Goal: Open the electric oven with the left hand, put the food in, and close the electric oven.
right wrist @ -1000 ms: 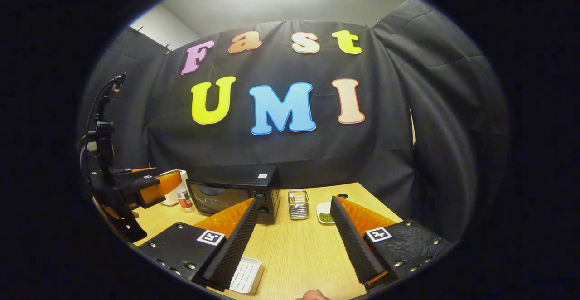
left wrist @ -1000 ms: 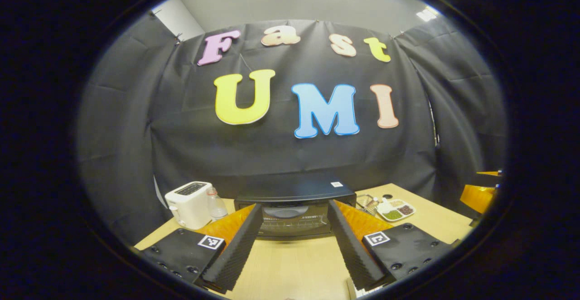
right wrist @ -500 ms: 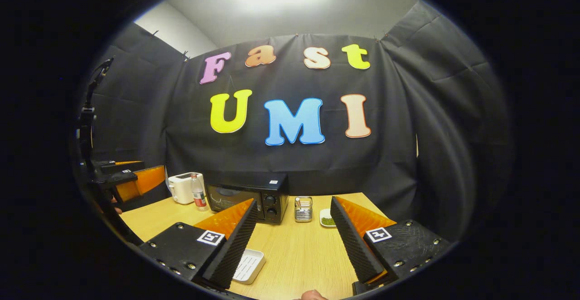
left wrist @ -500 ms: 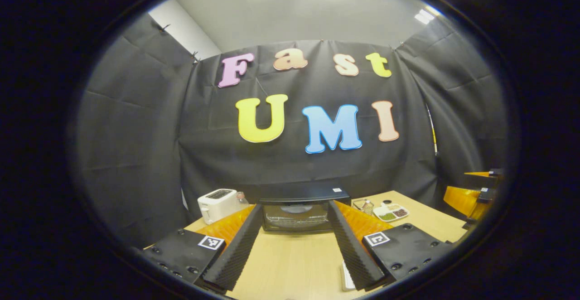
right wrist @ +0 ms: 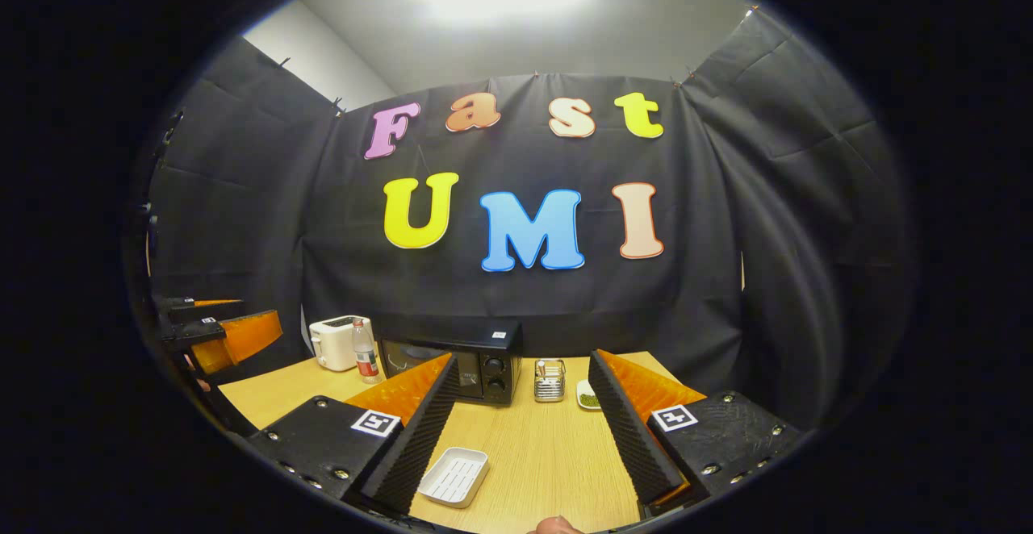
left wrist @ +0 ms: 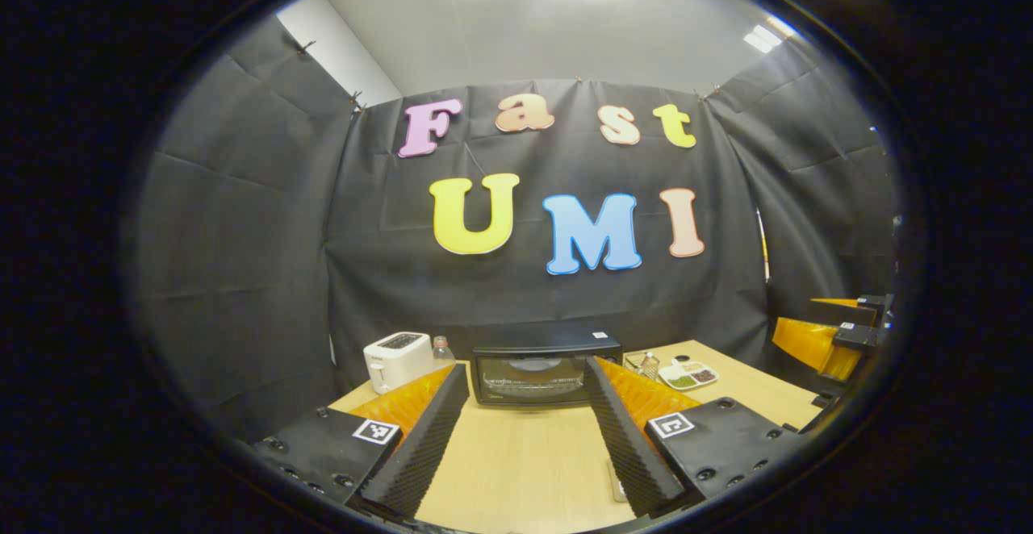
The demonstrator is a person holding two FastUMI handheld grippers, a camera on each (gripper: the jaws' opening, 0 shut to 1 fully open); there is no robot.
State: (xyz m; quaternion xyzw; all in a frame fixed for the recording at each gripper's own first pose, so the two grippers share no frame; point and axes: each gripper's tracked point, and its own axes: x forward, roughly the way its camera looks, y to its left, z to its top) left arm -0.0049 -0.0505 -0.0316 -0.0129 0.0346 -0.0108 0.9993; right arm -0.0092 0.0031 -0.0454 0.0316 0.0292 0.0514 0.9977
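Receding from both grippers, oven (left wrist: 545,366) (door shut).

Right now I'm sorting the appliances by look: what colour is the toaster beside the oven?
White; the toaster shows best in the left gripper view.

Table (right wrist: 533,453): pale wood-grain top, smooth, low sheen. Electric oven (left wrist: 545,366): black casing, matt on top, with a glossy dark glass door that catches reflections; in the right gripper view (right wrist: 464,360) two knobs look plastic. Toaster (left wrist: 394,359): white, smooth plastic-looking shell, slight gloss. Bottle (right wrist: 365,355): clear plastic. Small rack (right wrist: 549,381): shiny wire metal. White tray (right wrist: 453,476): smooth plastic with a ribbed floor. Sectioned dish (left wrist: 687,374): white, glossy. Booth wall (left wrist: 266,276): matt black cloth, creased. Gripper fingers (right wrist: 411,437): ridged, matt, foam-like faces.
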